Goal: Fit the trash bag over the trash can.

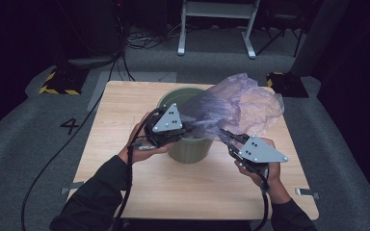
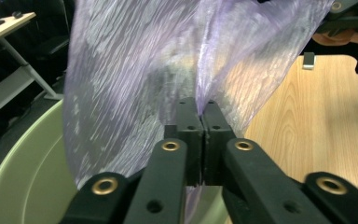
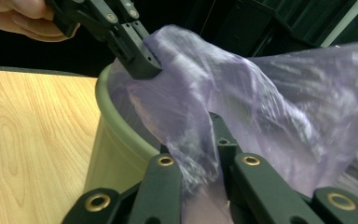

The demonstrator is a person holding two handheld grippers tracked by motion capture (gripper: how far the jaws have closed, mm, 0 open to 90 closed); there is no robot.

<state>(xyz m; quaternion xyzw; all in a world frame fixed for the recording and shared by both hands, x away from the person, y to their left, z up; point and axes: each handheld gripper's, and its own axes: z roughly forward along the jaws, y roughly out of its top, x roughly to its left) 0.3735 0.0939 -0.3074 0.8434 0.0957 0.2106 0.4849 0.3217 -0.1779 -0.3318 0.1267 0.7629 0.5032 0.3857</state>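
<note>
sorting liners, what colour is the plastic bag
Translucent pale purple plastic bag; the left gripper view shows it best.

The purple plastic bag [image 1: 236, 108] covers much of the green bin's [image 1: 189, 149] mouth, so its inside cannot be read. In the right gripper view, film drapes over that gripper's jaw tips (pads hidden), and the bag runs past the right edge.

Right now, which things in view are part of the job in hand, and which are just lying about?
In the job:
- purple plastic bag, pinched by both tools
- green bin on the table
- left tool, shut on the bag
- right tool, shut on the bag

Lying about:
- white stand on the floor behind
- yellow-and-black striped block on the floor
</note>
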